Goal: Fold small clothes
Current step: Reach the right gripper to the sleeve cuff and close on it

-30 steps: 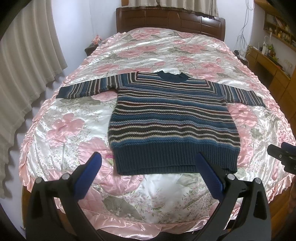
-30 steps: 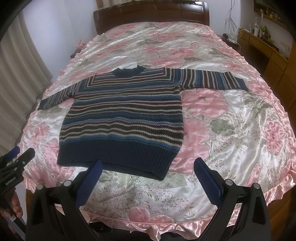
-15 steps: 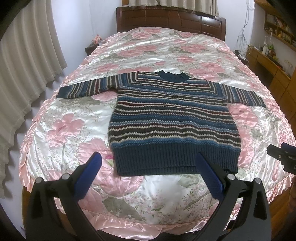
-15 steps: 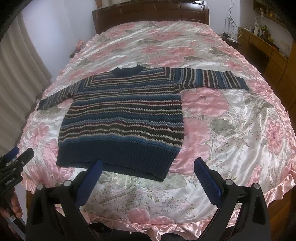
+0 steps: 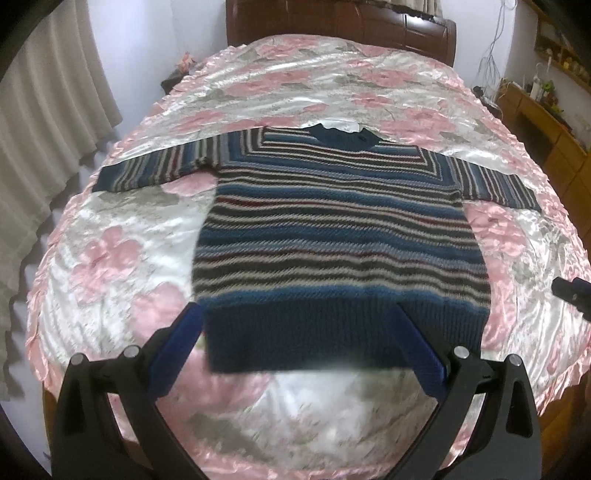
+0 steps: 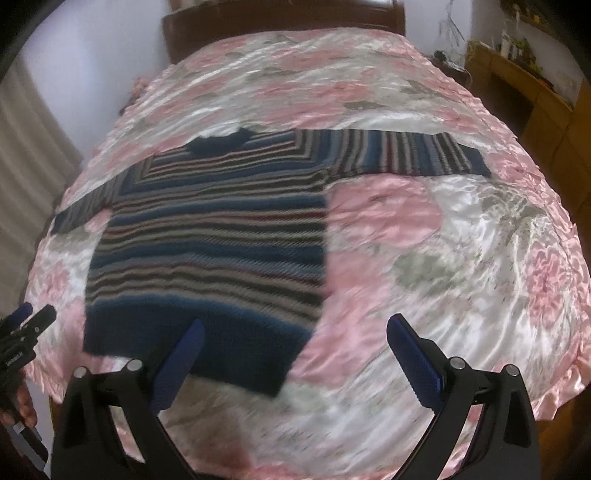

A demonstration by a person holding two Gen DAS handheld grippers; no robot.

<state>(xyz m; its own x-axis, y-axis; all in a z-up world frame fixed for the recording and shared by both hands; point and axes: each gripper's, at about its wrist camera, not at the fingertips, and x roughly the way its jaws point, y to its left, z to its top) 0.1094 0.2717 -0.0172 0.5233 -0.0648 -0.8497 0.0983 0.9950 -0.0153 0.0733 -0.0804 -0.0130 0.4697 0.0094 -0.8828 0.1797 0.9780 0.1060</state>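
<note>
Since no fold is yet made, the striped sweater (image 5: 340,236) is laid flat mid-bed (image 5: 122,280), sleeves spread | left tongs (image 5: 295,328) held apart over hem at 6 o'clock | right tongs (image 6: 295,343) apart, empty, at hem's 3 o'clock corner.

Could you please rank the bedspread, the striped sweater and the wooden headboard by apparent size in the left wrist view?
1. Bedspread.
2. Striped sweater.
3. Wooden headboard, smallest, though it is farthest and partly cropped.
</note>
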